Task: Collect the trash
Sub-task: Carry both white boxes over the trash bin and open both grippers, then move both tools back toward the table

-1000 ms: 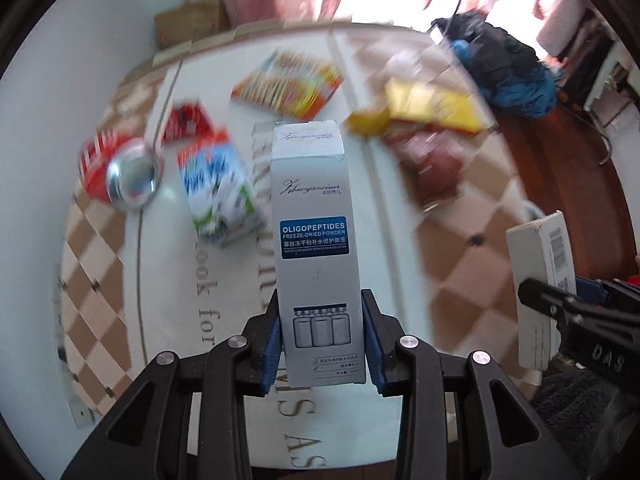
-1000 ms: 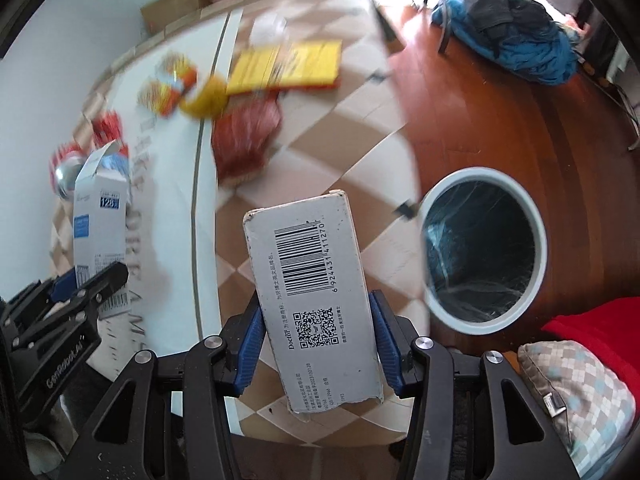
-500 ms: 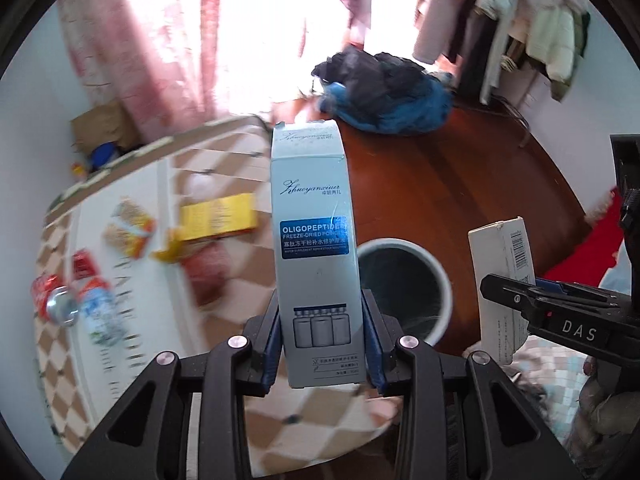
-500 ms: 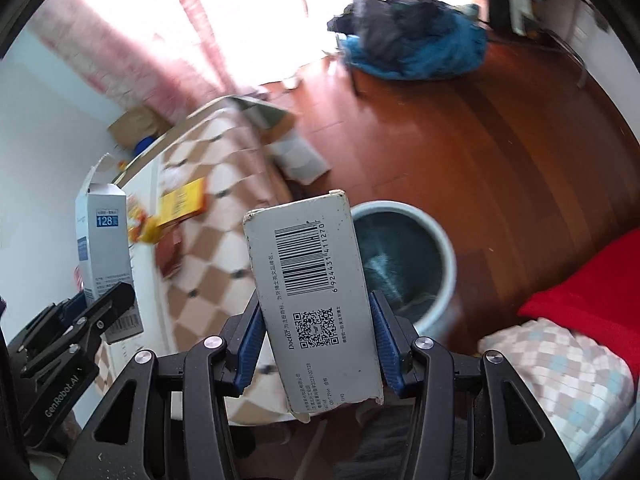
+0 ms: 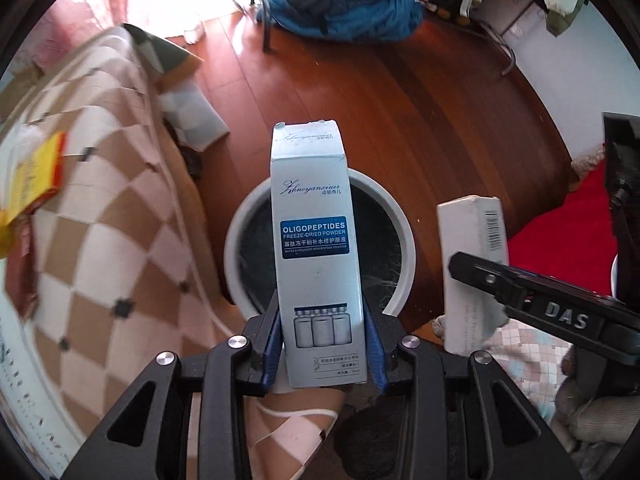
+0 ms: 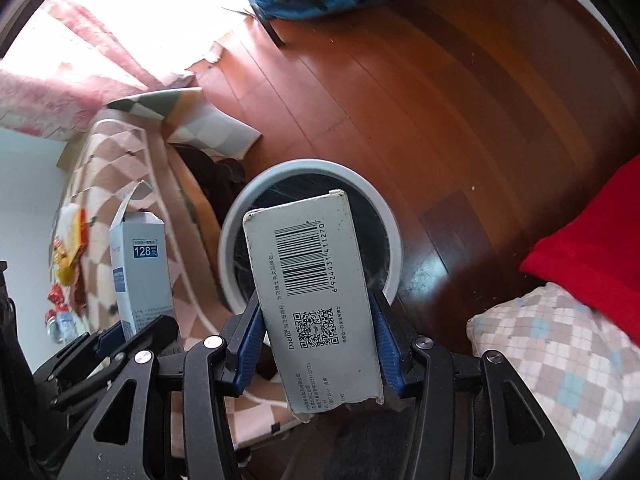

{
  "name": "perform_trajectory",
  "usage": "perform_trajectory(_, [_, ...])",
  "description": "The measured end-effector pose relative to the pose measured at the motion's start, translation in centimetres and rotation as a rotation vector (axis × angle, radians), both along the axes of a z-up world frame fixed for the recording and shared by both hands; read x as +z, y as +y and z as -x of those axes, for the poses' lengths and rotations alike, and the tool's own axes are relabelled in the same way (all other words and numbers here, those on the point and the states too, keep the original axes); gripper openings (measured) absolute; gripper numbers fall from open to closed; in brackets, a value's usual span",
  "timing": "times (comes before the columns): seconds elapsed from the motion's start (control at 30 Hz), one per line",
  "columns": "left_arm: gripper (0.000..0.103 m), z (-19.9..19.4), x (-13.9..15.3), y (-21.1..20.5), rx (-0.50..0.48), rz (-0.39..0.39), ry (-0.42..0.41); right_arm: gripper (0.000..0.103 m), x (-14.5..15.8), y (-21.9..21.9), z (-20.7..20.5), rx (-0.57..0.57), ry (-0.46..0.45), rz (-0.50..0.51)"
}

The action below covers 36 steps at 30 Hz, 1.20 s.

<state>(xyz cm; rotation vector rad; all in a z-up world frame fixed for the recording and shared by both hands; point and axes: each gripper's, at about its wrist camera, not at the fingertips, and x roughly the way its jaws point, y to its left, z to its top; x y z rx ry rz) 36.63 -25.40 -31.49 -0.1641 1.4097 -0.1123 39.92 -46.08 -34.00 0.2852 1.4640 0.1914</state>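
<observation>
The left gripper is pinched on the lower part of a pale blue carton printed OLIGOPEPTIDES, its blue pads pressed flat against both long sides so the carton stands straight out along the fingers. Directly beyond the carton's far end, a round white-rimmed bin with a dark liner stands on the reddish wooden floor. The right gripper is clamped the same way on a grey-white box that shows a barcode and a QR code, its near end ragged. That box likewise reaches out over the same bin, whose opening lies just ahead of the fingers. To the left of both tools is a table under a brown-and-cream checked cloth, with a yellow packet and other blurred wrappers lying on it. To the right of the right gripper are a checked cushion and a red fabric. Far ahead, a heap of blue and dark clothing rests on the floor.
</observation>
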Motion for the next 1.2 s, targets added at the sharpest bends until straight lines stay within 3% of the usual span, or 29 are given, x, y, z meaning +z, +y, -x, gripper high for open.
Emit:
perform_trajectory(0.23, [0.036,-0.9,-1.0,-0.6,0.006,-0.038,0.030,0.054,-4.1,-0.6,-2.3,-0.017,0.030,-0.023])
perform_trajectory(0.3, [0.057,-1.0,-1.3,-0.7,0.013,-0.057,0.023,0.056,-4.7,-0.9,-2.6,-0.024,0.037,-0.025])
perform_trajectory(0.37, [0.065,-0.9,-1.3,-0.2,0.023,-0.065,0.013,0.068,-5.0,-1.0,-2.9,-0.035,0.038,-0.024])
perform_trajectory(0.43, [0.066,-0.7,-1.1,-0.1,0.029,-0.071,0.007,0.071,-5.0,-1.2,-2.8,-0.036,0.036,-0.015])
perform_trajectory(0.5, [0.088,-0.6,-0.8,0.0,0.037,-0.085,-0.002,0.078,-4.7,-1.3,-2.7,-0.037,0.030,-0.013])
perform_trajectory(0.6, [0.090,-0.2,-0.1,0.0,0.034,-0.119,-0.025,0.089,-3.8,-1.5,-2.3,-0.027,0.009,0.022])
perform_trajectory(0.67, [0.090,0.0,0.3,0.2,0.031,-0.142,-0.036,0.103,-3.0,-1.4,-2.0,-0.009,-0.002,0.070])
perform_trajectory(0.77, [0.097,0.2,0.9,0.6,0.035,-0.164,-0.056,0.103,-1.7,-1.1,-1.2,0.027,-0.031,0.143])
perform_trajectory(0.93, [0.097,0.7,2.2,0.9,0.042,-0.194,-0.090,0.103,0.2,-0.9,0.2,0.067,-0.065,0.217])
perform_trajectory(1.2, [0.098,2.1,4.7,0.9,0.054,-0.211,-0.133,0.103,3.0,-0.6,2.2,0.072,-0.097,0.213])
